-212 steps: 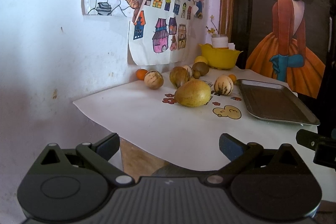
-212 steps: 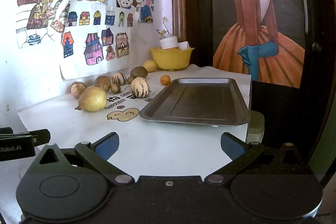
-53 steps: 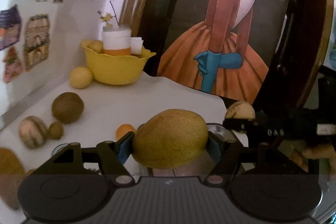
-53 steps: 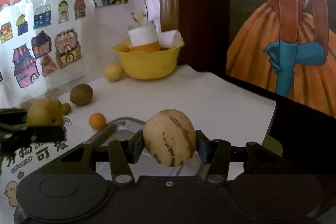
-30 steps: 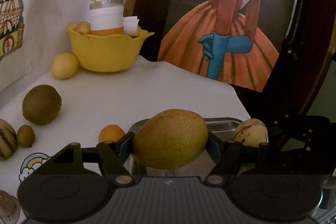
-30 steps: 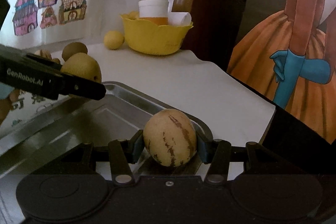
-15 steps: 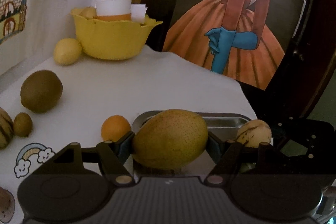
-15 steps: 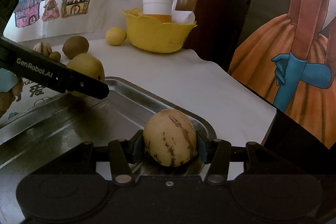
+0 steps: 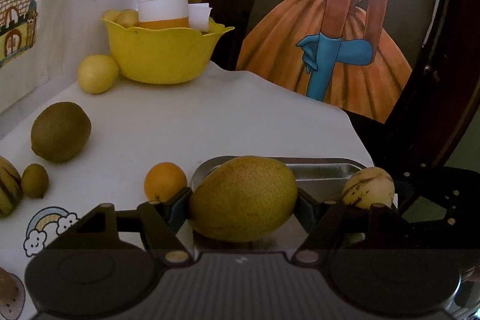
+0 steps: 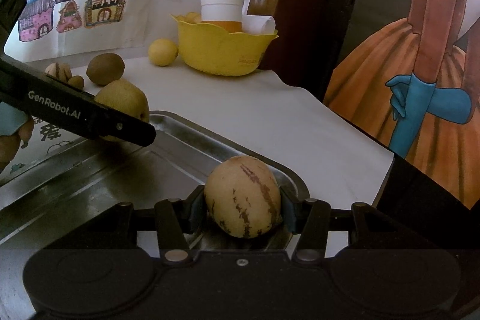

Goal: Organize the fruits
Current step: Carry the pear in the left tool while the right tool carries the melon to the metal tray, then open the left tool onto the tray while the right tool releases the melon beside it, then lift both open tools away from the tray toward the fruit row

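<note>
Holding a big yellow-green pear, the left gripper sat low in the middle of its own frame, both pads pressed against the fruit's sides. Right behind the pear you could see the far corner of the metal tray. A small orange sat just left of that corner on the white tablecloth, with a kiwi further left and a lemon touching or nearly touching the yellow bowl in the upper left.

Over in the right wrist view, the right gripper was clamped on a striped pepino melon, bottom centre of the frame, over the tray's far right corner. Couldn't tell if either fruit was actually resting on the tray floor or just above it. The left gripper's arm cut across the left side of that frame with the pear poking out behind it.
</note>
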`<action>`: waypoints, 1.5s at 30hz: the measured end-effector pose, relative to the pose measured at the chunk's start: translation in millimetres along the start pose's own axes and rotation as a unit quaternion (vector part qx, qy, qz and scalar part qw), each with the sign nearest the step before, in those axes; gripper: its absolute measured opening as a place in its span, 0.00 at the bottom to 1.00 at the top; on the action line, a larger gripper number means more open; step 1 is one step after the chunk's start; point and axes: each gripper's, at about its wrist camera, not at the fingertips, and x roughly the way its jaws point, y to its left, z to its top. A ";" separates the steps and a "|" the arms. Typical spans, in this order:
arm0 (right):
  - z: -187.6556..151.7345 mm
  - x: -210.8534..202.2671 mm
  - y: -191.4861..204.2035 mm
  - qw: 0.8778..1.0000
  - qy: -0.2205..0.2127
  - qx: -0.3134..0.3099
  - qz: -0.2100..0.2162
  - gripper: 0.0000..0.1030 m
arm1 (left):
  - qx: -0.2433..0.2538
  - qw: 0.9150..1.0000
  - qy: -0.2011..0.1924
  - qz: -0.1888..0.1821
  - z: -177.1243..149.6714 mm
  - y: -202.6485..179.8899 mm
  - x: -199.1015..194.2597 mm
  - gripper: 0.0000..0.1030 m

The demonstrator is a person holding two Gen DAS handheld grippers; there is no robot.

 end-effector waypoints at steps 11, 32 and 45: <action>-1.5 -6.4 1.6 1.000 -0.001 0.002 -0.002 0.51 | 0.013 1.000 -0.006 -0.002 -0.3 -6.1 -3.8 0.77; -9.9 -95.0 23.3 0.996 -0.037 0.077 -0.010 0.86 | -0.079 0.995 -0.045 0.029 -25.5 8.4 -92.9 0.98; -15.4 -159.1 71.1 0.989 -0.038 0.143 0.025 0.99 | -0.036 0.986 -0.052 0.155 -64.4 1.0 -174.5 1.00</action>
